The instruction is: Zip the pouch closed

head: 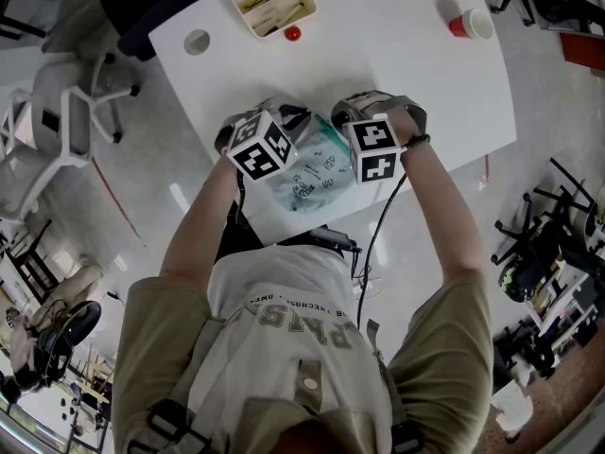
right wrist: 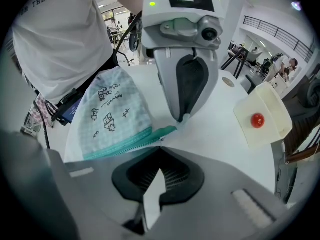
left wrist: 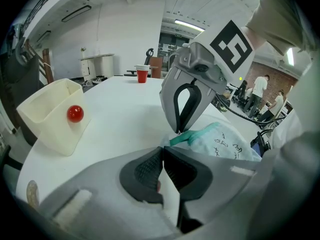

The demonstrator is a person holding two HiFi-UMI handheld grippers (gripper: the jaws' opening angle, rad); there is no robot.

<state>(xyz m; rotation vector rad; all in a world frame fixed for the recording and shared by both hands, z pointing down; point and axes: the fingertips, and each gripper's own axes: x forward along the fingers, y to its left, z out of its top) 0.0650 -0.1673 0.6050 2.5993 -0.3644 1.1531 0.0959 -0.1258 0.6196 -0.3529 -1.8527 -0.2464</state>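
Pouch (head: 312, 176) is lying on the white table (head: 406, 83), just above centre of the head frame and near the table's lower edge. It is sitting between the two marker cubes. Its fabric is a pale check with small black doodles, and a teal zip (right wrist: 130, 144) is running along one edge.

Left gripper (left wrist: 162, 154) is reaching in from the left of the head frame. Its jaws are pressing together, and in the right gripper view its tip is pinching the teal end of the zip at the pouch's corner. Right gripper (right wrist: 159, 153) is coming in from the right, with its jaws closing fully. Its tip is sitting on that same teal corner, touching the zip just beside the other tip. Both tips are meeting at one end of the pouch, and the bag's body is trailing off toward the person at the bottom of the frame.

Farther out, a cream tray (left wrist: 50, 124) is standing at the table's top edge with a red ball (left wrist: 75, 113) against its side. A red cup (head: 470, 24) is standing well apart at the upper right. A round hole (head: 197, 42) is showing in the tabletop at the upper left.
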